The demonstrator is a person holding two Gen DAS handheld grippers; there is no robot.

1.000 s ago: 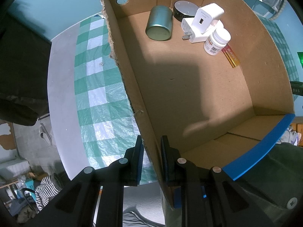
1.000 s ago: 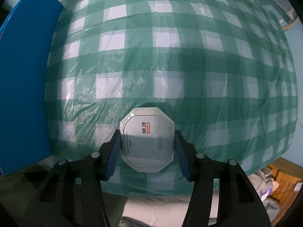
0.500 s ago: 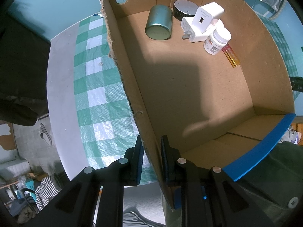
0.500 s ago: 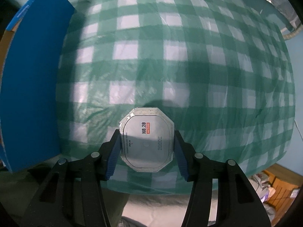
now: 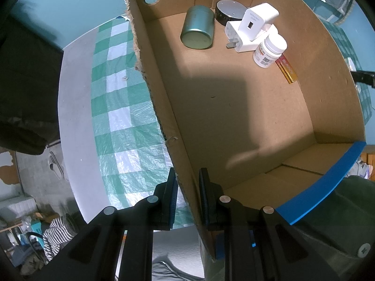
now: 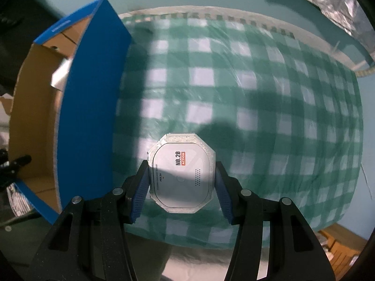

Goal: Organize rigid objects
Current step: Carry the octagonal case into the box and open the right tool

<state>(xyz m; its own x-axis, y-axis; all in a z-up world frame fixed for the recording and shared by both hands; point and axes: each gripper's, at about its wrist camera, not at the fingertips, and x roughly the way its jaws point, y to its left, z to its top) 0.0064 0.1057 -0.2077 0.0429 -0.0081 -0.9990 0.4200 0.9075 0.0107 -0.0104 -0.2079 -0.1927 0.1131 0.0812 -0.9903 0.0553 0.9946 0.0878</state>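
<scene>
Since the earlier frame the right gripper (image 6: 181, 182) has lifted the white octagonal device (image 6: 181, 175) off the green checked tablecloth (image 6: 257, 93) and drifted toward the cardboard box (image 6: 91, 107), whose blue outer wall and open top now fill the left of the right wrist view; the left side has not shifted. Nearest the lens, the right jaws are clamped on the device's two flat flanks, its printed face toward the camera, and it hangs above the cloth, just beside the box but not yet over it; in the left wrist view the left gripper (image 5: 187, 199) is pinched tight on the box's torn near wall (image 5: 164, 107), one finger outside and one inside, steadying it; farther in, the floor of the box lies bare, and along the far end sit a green metal tin (image 5: 198, 30), a dark round puck (image 5: 228, 11), white plug adapters (image 5: 252, 28), a white pill bottle (image 5: 269, 49) and a thin gold bar (image 5: 287, 69). To do this step well, carry the device clear above the blue rim before lowering, keep it level, set it on the bare floor away from that cluster, and part the jaws only once it rests; the left grip should hold the wall so the box cannot slide.
</scene>
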